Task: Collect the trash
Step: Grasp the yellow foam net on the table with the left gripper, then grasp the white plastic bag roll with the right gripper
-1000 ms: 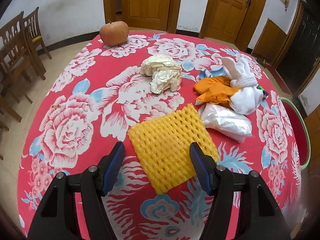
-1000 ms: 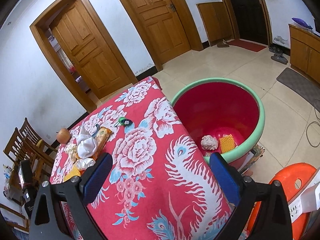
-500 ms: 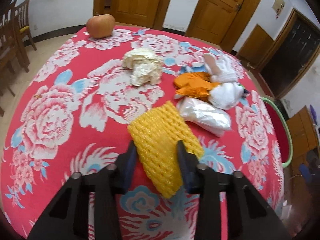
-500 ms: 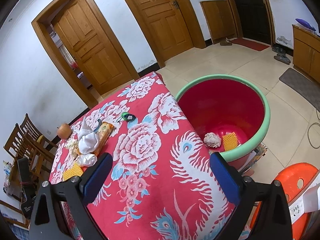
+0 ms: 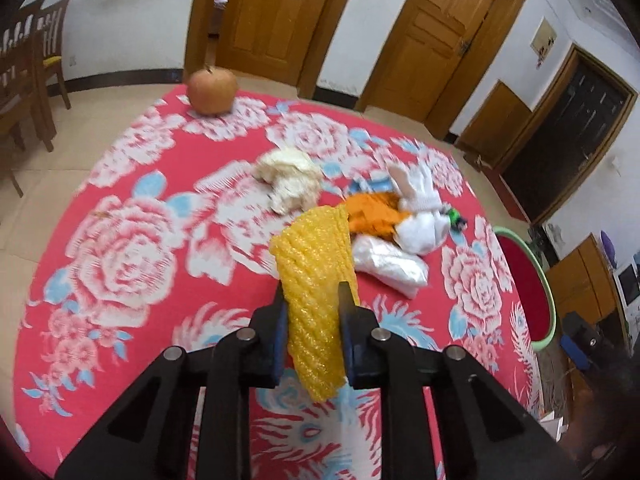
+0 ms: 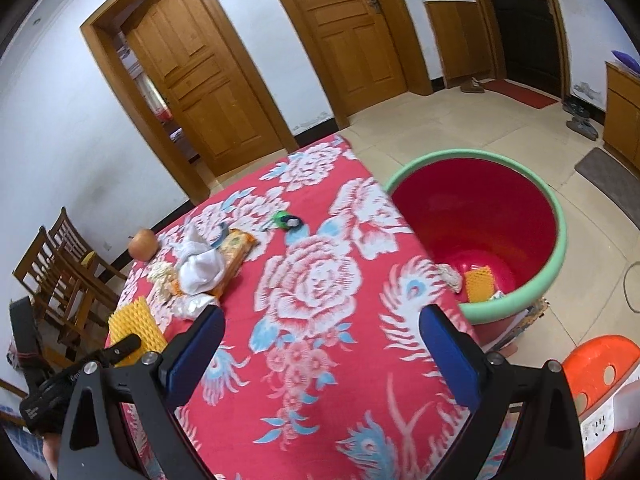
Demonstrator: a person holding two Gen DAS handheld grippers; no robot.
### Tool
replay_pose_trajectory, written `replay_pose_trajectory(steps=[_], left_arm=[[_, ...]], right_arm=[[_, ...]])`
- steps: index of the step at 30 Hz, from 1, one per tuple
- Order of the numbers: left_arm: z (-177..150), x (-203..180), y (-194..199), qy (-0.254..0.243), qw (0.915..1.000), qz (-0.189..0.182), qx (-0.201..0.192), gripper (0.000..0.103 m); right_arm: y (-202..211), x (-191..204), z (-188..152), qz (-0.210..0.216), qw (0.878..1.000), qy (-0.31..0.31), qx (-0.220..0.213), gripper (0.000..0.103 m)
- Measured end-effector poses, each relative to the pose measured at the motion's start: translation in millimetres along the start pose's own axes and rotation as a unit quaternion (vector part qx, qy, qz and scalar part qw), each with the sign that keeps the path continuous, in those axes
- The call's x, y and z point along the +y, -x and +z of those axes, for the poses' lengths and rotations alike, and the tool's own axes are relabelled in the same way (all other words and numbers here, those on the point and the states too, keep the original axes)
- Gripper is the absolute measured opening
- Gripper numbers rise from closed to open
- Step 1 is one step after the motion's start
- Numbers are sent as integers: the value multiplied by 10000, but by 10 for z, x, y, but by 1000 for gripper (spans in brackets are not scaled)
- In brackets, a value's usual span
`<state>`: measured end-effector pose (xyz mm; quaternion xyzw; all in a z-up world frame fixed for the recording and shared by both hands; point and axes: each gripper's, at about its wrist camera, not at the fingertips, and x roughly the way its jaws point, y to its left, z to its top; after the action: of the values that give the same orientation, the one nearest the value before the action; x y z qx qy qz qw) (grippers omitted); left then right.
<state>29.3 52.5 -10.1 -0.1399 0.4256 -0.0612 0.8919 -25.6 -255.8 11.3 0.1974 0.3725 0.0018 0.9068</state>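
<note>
blk grippers (image 5: 312,316), blue pads (image 6: 448,356), silver screws

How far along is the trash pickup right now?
Done: a yellow net and a paper wad lie in the bin. In hand: the left gripper pinches another foam net. Left: tissue, orange wrapper, white bag, silver wrapper.

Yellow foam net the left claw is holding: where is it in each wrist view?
Left wrist: yellow foam net at centre, pinched between the left claw pads, sticking up over the tablecloth.
Right wrist: same net at far left edge, lower half, behind the left claw's black tip; a second yellow piece lies in the tub.
Shared landmark: the apple at the table's far end.
</note>
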Motion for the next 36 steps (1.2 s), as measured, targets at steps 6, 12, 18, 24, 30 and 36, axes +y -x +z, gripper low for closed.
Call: replay_pose_trajectory(steps=[6, 12, 18, 24, 30, 36], left_arm=[[97, 234, 131, 166, 9995, 166, -226, 22], [148, 455, 207, 267, 9982, 375, -372, 22], [188, 688, 229, 345, 9974, 440, -451, 22], [175, 886, 201, 537, 9967, 394, -454, 22], [173, 993, 180, 659, 9964, 299, -450, 22], [175, 1000, 122, 621, 9971, 186, -401, 21]], right_arm=[[-130, 318, -31, 182, 9993, 221, 223, 100], [-296, 728, -90, 311, 9972, 501, 468, 100], [-544, 1109, -202, 339, 9941, 740, 713, 100], [-812, 1401, -298, 210, 9924, 869, 840, 100], [-1101, 1537, -326, -70, 9923, 860, 892, 103], [-1320, 1585, -302, -368, 9927, 790, 833, 103]])
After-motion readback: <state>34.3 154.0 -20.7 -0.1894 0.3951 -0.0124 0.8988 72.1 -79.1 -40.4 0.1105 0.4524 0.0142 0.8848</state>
